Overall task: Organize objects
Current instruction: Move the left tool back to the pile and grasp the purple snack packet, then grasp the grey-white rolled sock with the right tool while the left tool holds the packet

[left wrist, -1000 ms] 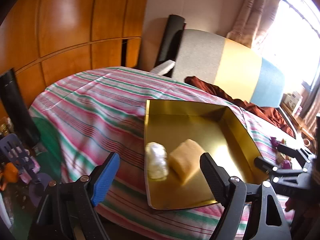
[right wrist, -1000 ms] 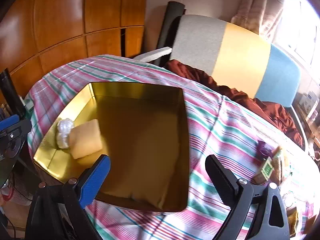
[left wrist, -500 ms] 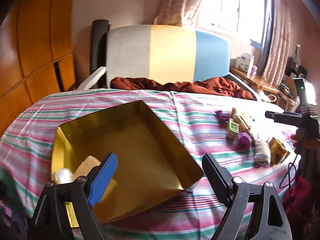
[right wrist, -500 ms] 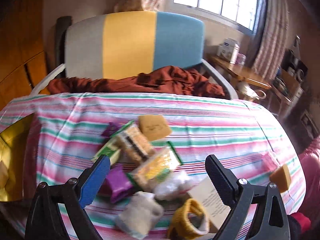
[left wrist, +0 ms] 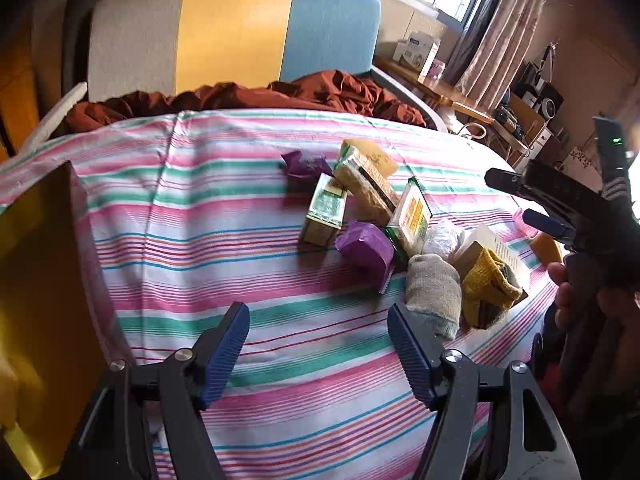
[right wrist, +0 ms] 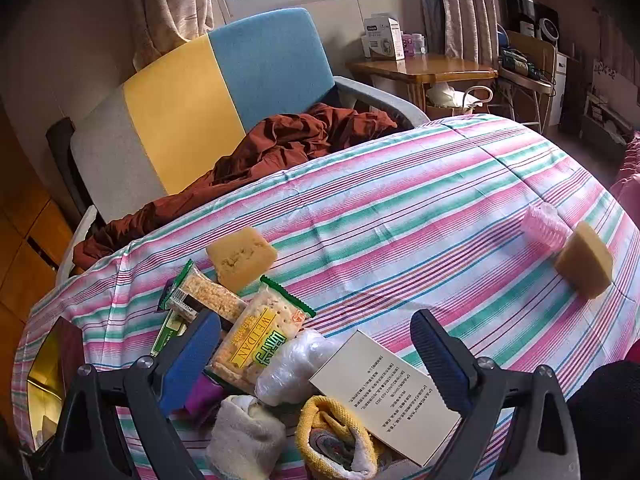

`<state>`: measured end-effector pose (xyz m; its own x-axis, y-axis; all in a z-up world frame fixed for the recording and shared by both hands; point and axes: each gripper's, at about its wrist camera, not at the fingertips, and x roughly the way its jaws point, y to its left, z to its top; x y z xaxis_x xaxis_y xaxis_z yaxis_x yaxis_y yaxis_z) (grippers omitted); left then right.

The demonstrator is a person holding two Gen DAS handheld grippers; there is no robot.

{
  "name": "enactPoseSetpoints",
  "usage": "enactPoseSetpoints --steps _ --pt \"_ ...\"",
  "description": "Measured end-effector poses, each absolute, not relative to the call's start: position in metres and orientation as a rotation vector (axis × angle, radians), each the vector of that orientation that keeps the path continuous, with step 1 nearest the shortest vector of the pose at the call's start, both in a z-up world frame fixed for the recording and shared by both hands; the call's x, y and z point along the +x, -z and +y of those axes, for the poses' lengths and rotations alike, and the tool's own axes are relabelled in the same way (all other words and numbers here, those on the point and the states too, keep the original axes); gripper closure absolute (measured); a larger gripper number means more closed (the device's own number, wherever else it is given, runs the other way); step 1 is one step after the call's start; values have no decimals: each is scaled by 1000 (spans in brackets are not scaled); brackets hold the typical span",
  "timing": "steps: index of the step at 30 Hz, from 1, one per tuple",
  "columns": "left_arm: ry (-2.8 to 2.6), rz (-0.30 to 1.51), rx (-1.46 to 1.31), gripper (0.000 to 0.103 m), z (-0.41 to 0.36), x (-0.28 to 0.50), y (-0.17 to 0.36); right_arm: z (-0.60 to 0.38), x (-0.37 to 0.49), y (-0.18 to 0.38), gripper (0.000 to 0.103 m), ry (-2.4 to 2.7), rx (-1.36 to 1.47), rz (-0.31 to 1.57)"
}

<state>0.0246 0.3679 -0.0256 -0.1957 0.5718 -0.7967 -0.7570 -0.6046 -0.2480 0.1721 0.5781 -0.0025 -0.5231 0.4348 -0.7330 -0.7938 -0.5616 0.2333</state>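
Note:
A pile of small objects lies on the striped cloth: a grey sock roll [left wrist: 434, 294], a yellow sock [left wrist: 488, 286], a purple packet [left wrist: 366, 246], a cracker pack [right wrist: 260, 340], a white card box [right wrist: 386, 394], a clear bag [right wrist: 294, 364] and a yellow sponge [right wrist: 240, 258]. The gold tin tray [left wrist: 36, 288] stands at the left. My left gripper [left wrist: 318, 350] is open and empty, just short of the grey sock. My right gripper [right wrist: 316, 354] is open and empty, above the pile; it also shows in the left wrist view [left wrist: 536, 200].
A second sponge [right wrist: 584, 260] and a pink roller [right wrist: 546, 226] lie far right near the table edge. A striped armchair [right wrist: 224, 96] with a brown cloth [right wrist: 288, 136] stands behind the table. A wooden side table [right wrist: 424, 70] is at back right.
Both grippers have swung right, away from the gold tray and toward the pile of objects. The tray with the sponge and bag has slid to the left edge of view. Both stay open.

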Motion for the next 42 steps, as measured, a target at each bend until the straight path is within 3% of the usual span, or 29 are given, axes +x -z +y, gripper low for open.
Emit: enactPoseSetpoints --steps 2,13,15,18,22,24,26,27,42 --pt "-1882 232 -1214 40 388 21 37 580 173 4 5 -2115 -807 744" --pt "-1917 206 -1305 37 459 4 65 587 176 9 5 -2112 -808 815" --pt "-1931 187 -1298 35 467 -1 70 588 176 11 5 -2108 -816 819" --pt "-1941 209 -1250 24 477 -5 74 588 175 12 5 -2106 -824 818" --pt "-1937 311 -1169 24 474 3 77 588 176 11 5 -2098 -820 812" --pt "-1957 305 -1157 30 466 2 78 588 177 12 5 -2093 -820 816" --pt "-1985 296 -1153 58 456 -2 78 590 177 12 5 -2084 -819 815" --pt "-1996 295 -1152 65 449 -4 79 590 177 12 5 -2080 -820 814" --pt "-1958 259 -1002 66 391 22 86 598 192 9 6 -2071 -734 913"
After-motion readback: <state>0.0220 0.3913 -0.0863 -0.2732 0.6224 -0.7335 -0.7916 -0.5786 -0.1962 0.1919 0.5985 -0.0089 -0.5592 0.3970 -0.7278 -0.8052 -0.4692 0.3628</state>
